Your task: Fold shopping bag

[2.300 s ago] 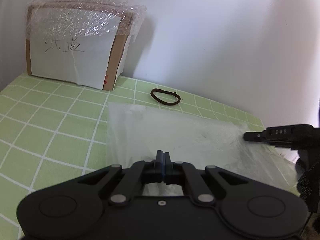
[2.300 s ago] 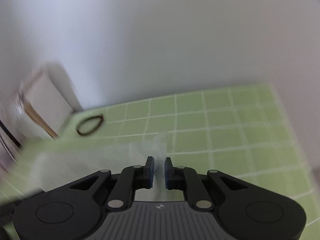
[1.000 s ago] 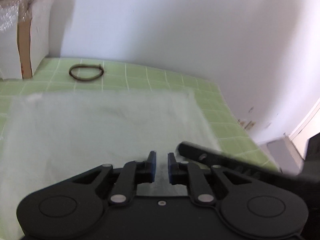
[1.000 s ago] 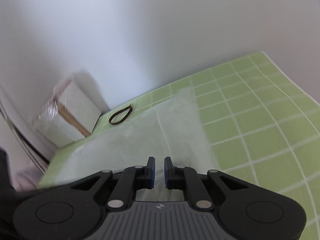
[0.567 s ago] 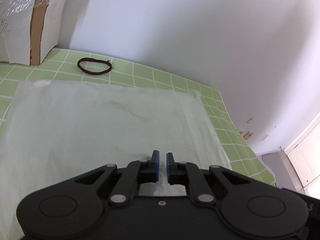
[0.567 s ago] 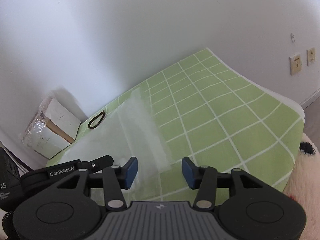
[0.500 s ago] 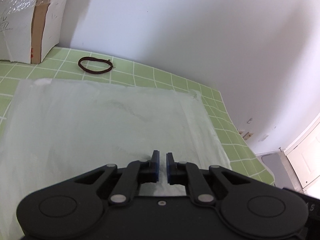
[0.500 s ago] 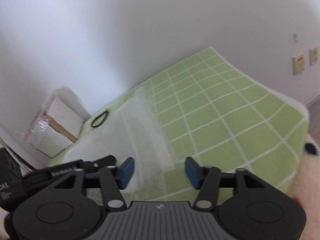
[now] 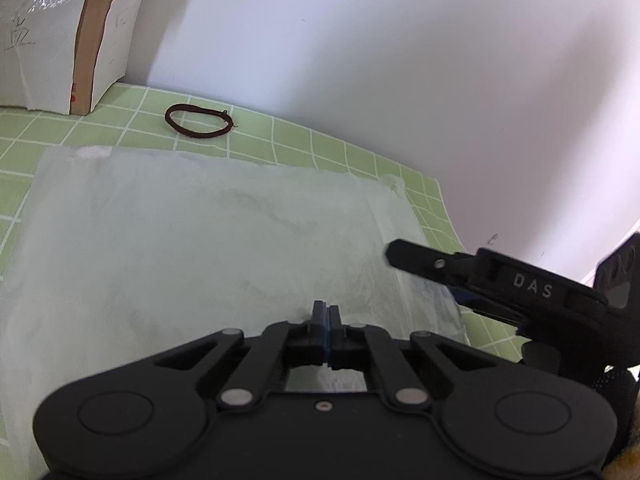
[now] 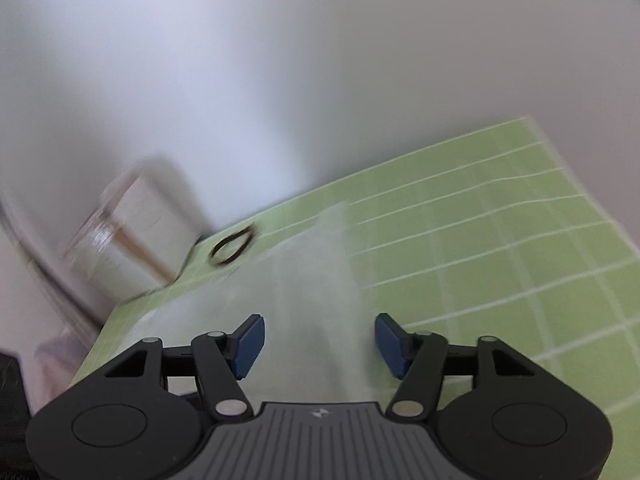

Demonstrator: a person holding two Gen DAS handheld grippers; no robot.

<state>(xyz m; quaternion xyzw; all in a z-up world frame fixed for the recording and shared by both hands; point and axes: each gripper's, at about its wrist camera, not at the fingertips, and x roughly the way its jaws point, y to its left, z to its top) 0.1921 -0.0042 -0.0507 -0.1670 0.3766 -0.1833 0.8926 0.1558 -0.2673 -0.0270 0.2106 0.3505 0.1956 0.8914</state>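
Observation:
A translucent white shopping bag (image 9: 192, 232) lies flat on the green grid mat (image 9: 280, 148). My left gripper (image 9: 326, 320) sits at the bag's near edge, pads pressed together on the plastic. In the right wrist view, which is motion-blurred, the bag (image 10: 304, 280) stretches away beneath my right gripper (image 10: 320, 340). That gripper is wide open, nothing between its blue pads, hovering over the bag's right side. One of its black fingers (image 9: 424, 262) reaches in from the right of the left wrist view, above the bag's right edge.
A brown elastic loop (image 9: 199, 125) (image 10: 233, 249) lies on the mat behind the bag. A bubble-wrapped cardboard box (image 9: 52, 40) (image 10: 132, 236) stands at the back left against the white wall. The mat (image 10: 500, 240) ends close to the bag's right.
My left gripper has gone from slightly apart to shut at the bag's near edge. The right gripper has opened wider and swung in over the bag's right side.

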